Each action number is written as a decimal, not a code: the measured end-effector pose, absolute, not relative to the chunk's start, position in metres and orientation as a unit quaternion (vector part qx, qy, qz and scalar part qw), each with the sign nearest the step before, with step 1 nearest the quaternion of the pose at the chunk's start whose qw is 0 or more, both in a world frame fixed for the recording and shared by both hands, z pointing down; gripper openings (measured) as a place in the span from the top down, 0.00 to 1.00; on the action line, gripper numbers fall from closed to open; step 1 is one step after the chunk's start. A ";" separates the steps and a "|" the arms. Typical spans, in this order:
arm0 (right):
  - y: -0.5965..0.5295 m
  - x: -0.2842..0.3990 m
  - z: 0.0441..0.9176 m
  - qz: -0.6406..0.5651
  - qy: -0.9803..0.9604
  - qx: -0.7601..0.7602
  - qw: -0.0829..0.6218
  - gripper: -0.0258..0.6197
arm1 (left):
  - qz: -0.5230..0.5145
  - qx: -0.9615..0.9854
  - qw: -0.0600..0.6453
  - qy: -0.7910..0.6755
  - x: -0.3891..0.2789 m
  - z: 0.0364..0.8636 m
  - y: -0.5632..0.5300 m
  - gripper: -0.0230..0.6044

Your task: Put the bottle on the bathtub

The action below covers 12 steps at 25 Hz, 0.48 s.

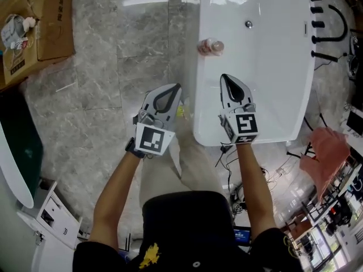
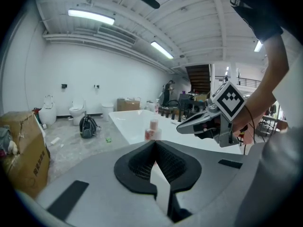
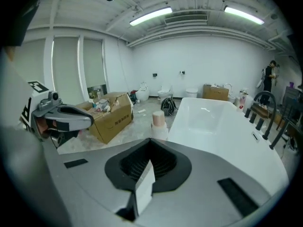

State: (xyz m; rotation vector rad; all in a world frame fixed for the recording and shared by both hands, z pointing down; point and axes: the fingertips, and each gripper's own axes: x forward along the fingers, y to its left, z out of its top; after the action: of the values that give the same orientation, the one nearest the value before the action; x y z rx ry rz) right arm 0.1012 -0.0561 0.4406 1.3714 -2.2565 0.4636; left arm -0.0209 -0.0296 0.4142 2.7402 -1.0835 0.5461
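Observation:
A small bottle (image 1: 210, 47) with a pinkish cap stands on the left rim of the white bathtub (image 1: 272, 67). Nothing touches it. My left gripper (image 1: 177, 86) hangs over the marble floor just left of the tub, shut and empty. Over the tub's near end, my right gripper (image 1: 224, 77) is also shut with nothing in it. Both point towards the bottle from a short way back. In the left gripper view the bottle (image 2: 152, 129) shows beyond the closed jaw tips (image 2: 154, 142). The right gripper view shows the bottle (image 3: 159, 124) past its closed tips (image 3: 150, 141).
A cardboard box (image 1: 39, 21) with clutter sits at the far left. Black faucet fittings (image 1: 329, 27) line the tub's right side. A pink cloth (image 1: 326, 152) lies to the right, a white cabinet (image 1: 48, 220) at lower left. Toilets (image 2: 75, 111) and a backpack (image 2: 87, 126) stand further off.

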 end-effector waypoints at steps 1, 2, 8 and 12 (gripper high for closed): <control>-0.048 0.104 0.425 0.182 -0.818 0.499 0.223 0.96 | 0.179 0.910 0.079 -0.365 -0.021 0.397 -0.022 0.93; -0.042 0.107 0.409 0.189 -0.817 0.499 0.220 0.96 | 0.173 0.909 0.082 -0.370 -0.020 0.379 -0.015 0.93; -0.012 0.115 0.331 0.184 -0.820 0.499 0.211 0.96 | 0.159 0.902 0.051 -0.397 -0.026 0.298 0.005 0.93; 0.038 0.123 0.270 0.189 -0.821 0.501 0.197 0.96 | 0.157 0.891 0.080 -0.418 -0.030 0.249 0.035 0.93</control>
State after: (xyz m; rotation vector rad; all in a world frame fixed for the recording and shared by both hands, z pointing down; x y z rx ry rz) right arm 0.1231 0.0379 0.2698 1.4027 -2.2982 0.5291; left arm -0.0297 0.0353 0.2488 2.6655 -1.2508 0.4702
